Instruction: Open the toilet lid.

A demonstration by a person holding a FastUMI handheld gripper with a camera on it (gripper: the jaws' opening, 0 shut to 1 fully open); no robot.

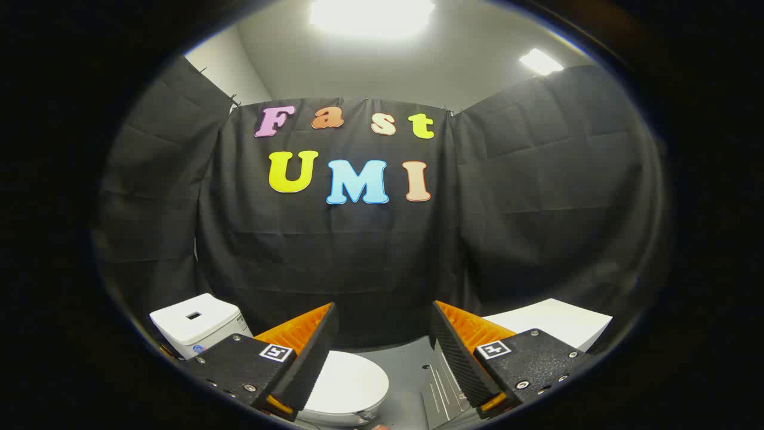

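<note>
Black cloth walls enclose the booth. Hand-held gripper (pixel 382 352) hangs released, fingers wide apart, touching nothing. White oval plastic toilet lid (pixel 349 382) lies closed, low and near, partly behind left finger; white boxy tank (pixel 197 325) far left. Approach step; next, descend to lid's front edge, which is cut off.

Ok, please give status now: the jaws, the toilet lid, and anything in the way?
Gripper open, nothing between jaws. Toilet lid closed, below and ahead, untouched. Path to it looks free.
</note>
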